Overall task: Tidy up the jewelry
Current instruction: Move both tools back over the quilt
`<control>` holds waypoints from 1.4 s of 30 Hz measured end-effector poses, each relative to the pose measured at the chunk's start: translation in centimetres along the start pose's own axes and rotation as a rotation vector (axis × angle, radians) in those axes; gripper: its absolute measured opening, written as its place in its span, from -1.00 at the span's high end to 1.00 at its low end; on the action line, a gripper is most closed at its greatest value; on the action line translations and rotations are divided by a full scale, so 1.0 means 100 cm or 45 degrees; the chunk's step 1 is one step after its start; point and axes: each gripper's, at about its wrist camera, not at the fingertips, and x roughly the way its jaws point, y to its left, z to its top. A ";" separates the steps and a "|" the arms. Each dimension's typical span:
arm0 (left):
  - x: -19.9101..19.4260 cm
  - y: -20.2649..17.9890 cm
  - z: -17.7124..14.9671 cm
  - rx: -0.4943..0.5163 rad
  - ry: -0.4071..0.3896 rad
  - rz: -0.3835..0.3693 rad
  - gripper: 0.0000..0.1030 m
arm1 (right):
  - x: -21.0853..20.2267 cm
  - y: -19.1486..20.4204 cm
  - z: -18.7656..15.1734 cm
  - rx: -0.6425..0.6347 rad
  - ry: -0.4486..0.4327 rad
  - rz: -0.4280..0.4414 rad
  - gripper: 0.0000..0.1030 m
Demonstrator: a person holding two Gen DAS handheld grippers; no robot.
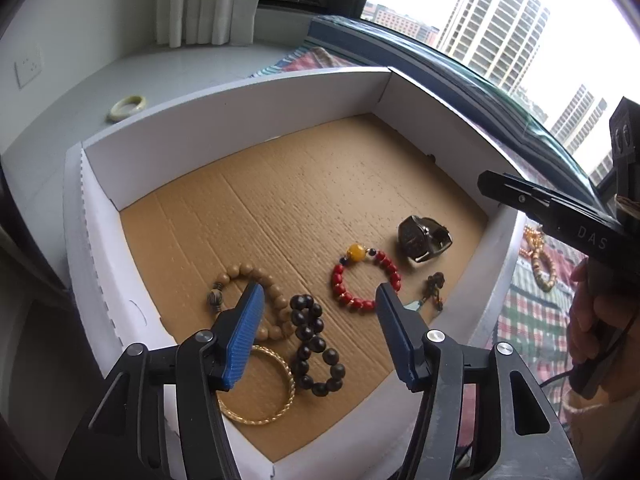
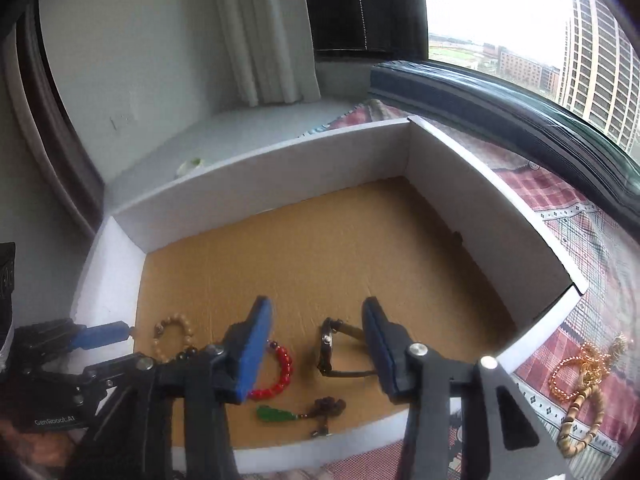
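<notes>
A white box with a brown cardboard floor holds jewelry: a tan bead bracelet, a dark bead bracelet, a gold bangle, a red bead bracelet, a watch and a green pendant. My left gripper is open and empty above the near part of the box. My right gripper is open and empty above the watch and the red bracelet. Its black body shows in the left wrist view.
A pale green bangle lies on the grey sill left of the box. Orange and tan bead strands lie on a plaid cloth right of the box. A window and a white curtain stand behind.
</notes>
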 end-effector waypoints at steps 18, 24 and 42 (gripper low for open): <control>-0.034 -0.138 -0.066 0.398 -0.071 -0.214 -0.72 | -0.092 -0.055 -0.170 0.179 0.016 -0.436 -0.48; 0.006 -0.201 -0.088 0.553 0.020 -0.298 -0.72 | -0.122 -0.100 -0.227 0.375 0.045 -0.616 -0.57; 0.088 -0.236 -0.133 0.643 0.145 -0.161 -0.89 | -0.129 -0.141 -0.296 0.547 0.099 -0.708 -0.67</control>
